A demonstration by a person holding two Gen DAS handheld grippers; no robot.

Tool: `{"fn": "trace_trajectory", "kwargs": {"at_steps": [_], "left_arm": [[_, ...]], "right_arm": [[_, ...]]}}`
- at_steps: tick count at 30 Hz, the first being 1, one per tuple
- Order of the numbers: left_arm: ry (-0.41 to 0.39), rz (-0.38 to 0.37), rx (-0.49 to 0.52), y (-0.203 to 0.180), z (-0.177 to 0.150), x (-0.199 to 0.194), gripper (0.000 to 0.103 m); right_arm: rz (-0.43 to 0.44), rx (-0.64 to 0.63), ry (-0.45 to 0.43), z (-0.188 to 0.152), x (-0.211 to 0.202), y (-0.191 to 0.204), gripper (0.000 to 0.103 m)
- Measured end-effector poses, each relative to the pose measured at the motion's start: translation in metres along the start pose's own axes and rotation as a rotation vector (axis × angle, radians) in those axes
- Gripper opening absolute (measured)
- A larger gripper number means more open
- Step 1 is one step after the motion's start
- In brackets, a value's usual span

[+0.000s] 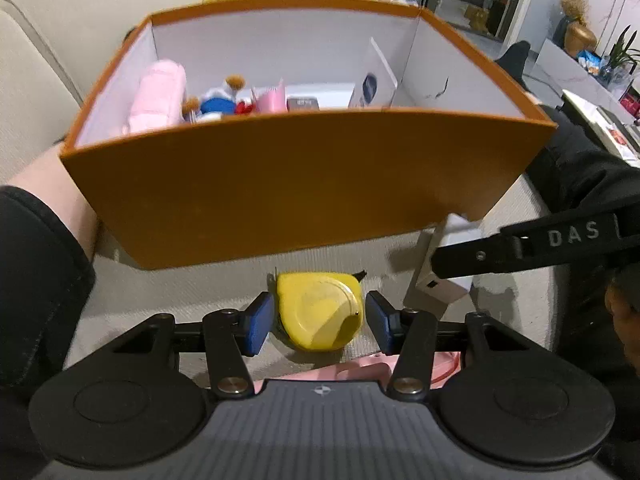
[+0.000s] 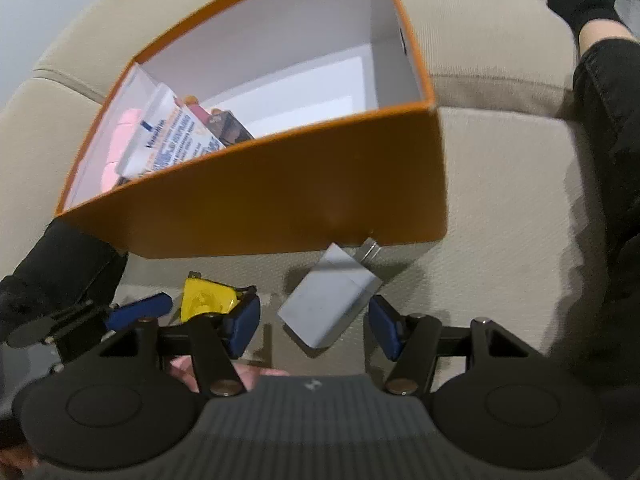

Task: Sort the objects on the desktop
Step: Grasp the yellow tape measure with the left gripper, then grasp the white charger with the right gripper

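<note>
Left gripper (image 1: 320, 322) open, blue pads either side of yellow tape measure (image 1: 320, 312), small gaps, no squeeze. Tape measure lies on beige sofa cushion (image 1: 180, 292), just before orange box (image 1: 280, 184). Right gripper (image 2: 314, 326) open around white charger (image 2: 328, 304), pads apart from it. Charger on cushion, near box front wall.

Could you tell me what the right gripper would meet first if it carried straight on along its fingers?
Most likely the flat grey rectangular charger block, lying on the beige cushion between the right gripper's open fingers.
</note>
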State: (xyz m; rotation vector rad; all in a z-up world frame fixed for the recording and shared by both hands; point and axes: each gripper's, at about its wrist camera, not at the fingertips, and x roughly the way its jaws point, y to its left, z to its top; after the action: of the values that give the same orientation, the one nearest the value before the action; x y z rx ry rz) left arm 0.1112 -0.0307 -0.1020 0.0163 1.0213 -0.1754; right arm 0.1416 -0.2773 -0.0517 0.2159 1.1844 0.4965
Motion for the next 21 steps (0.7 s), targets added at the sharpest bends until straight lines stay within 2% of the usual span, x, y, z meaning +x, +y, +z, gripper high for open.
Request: {"fn": "trace_trajectory", "kwargs": {"at_steps": [6, 11, 15, 21], "left_arm": [[0.031, 0.008, -0.001, -0.002, 0.0, 0.014, 0.061], [0.056, 0.032, 0.023, -0.008, -0.001, 0.024, 0.062], [0.048, 0.035, 0.045, -0.008, -0.006, 0.026, 0.062], [0.034, 0.015, 0.026, -0.003, -0.012, 0.021, 0.061]], "right_arm": [[-0.067, -0.037, 0.004, 0.004, 0.015, 0.005, 0.062], [-0.064, -0.045, 0.008, 0.004, 0.022, 0.0, 0.06], [-0.064, -0.107, 0.007, 0.0, 0.021, 0.004, 0.058], [-0.059, -0.141, 0.004, -0.007, 0.012, 0.001, 0.046]]}}
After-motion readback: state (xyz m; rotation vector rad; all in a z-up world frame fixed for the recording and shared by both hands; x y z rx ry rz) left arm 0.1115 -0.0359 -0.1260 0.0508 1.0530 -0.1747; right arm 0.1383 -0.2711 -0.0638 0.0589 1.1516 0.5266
